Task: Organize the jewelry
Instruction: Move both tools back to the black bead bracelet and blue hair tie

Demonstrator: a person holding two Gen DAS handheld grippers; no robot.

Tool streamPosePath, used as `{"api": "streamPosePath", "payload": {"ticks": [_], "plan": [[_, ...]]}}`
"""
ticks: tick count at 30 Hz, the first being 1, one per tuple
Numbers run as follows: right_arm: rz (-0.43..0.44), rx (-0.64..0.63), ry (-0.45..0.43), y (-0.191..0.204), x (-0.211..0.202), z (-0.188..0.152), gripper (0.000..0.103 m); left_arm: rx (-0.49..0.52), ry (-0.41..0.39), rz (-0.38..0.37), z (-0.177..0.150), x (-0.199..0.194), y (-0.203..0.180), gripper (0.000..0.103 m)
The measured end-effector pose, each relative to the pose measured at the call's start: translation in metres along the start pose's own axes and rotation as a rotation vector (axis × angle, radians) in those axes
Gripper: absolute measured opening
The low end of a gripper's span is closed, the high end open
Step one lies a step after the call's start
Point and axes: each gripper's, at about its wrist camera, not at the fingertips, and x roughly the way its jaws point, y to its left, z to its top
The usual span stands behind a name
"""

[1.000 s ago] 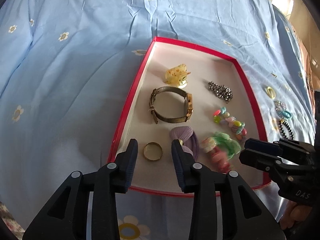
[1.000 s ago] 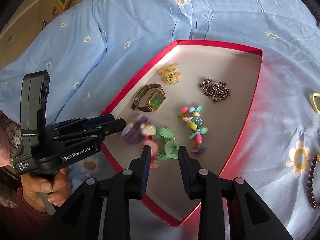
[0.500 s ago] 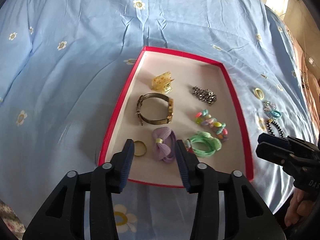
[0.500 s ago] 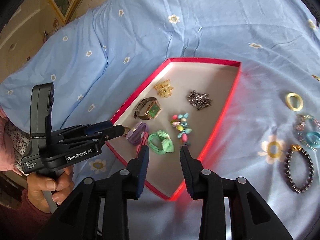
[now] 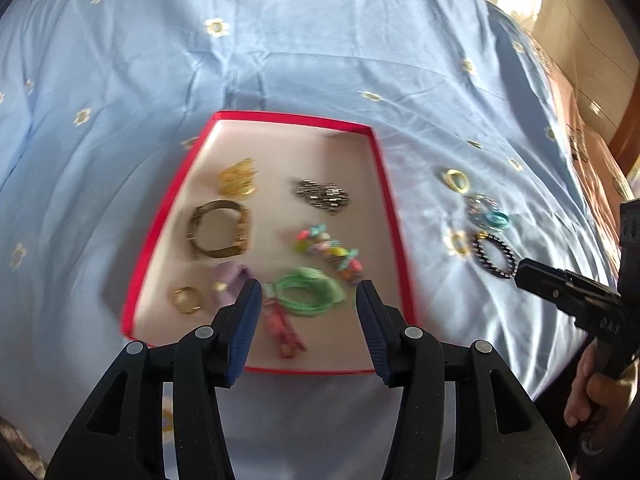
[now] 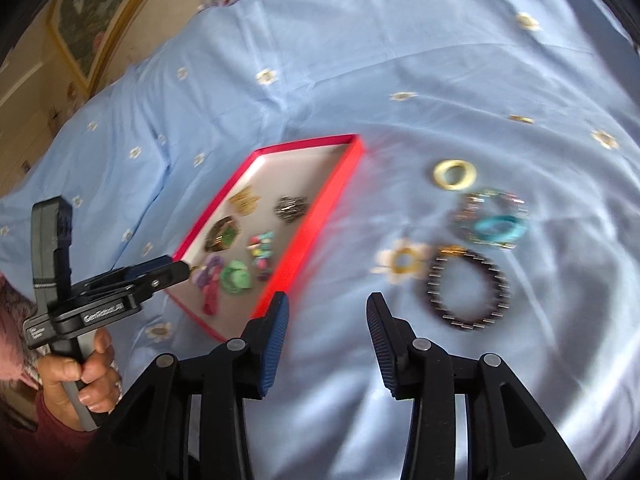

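A red-rimmed tray (image 5: 394, 220) (image 6: 320, 216) lies on the blue floral sheet and holds a watch (image 5: 220, 232), a gold clip (image 5: 238, 180), a metal chain (image 5: 324, 196), a beaded bracelet (image 5: 328, 250), a green hair tie (image 5: 310, 290), a purple scrunchie (image 5: 228, 280) and a gold ring (image 5: 186, 300). On the sheet to the tray's right lie a cream ring (image 6: 454, 174), a teal bracelet (image 6: 494, 222) and a dark beaded bracelet (image 6: 468, 286). My left gripper (image 5: 310, 320) is open and empty above the tray's near edge. My right gripper (image 6: 326, 334) is open and empty over the sheet, left of the dark bracelet.
The blue sheet with daisy prints (image 6: 404, 266) covers the whole surface. A framed picture (image 6: 92, 40) leans against the wall at far left. Wooden furniture (image 5: 592, 92) shows at the sheet's right edge.
Both grippers have pulled back from the tray and opened wider. The right gripper has swung right, off the tray and toward the loose bracelets on the sheet.
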Motion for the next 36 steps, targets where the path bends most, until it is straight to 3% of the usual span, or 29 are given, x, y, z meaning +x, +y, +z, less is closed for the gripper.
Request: {"api": "streamPosePath", "payload": {"ticks": [15,29,36], "plan": [[-0.083,0.126,-0.079,-0.065,-0.038,0.0,0.042,0.087,0.031,-0.071,0.008,0.015,-0.061,0.051],[-0.105,0.191,-0.108,-0.104,-0.036,0.02,0.042,0.162,0.079,-0.143,0.013,0.04,-0.114,0.051],[-0.09,0.206,-0.078,-0.113,-0.018,0.028,0.042,0.176,0.11,-0.193,0.018,0.06,-0.134,0.051]]}}
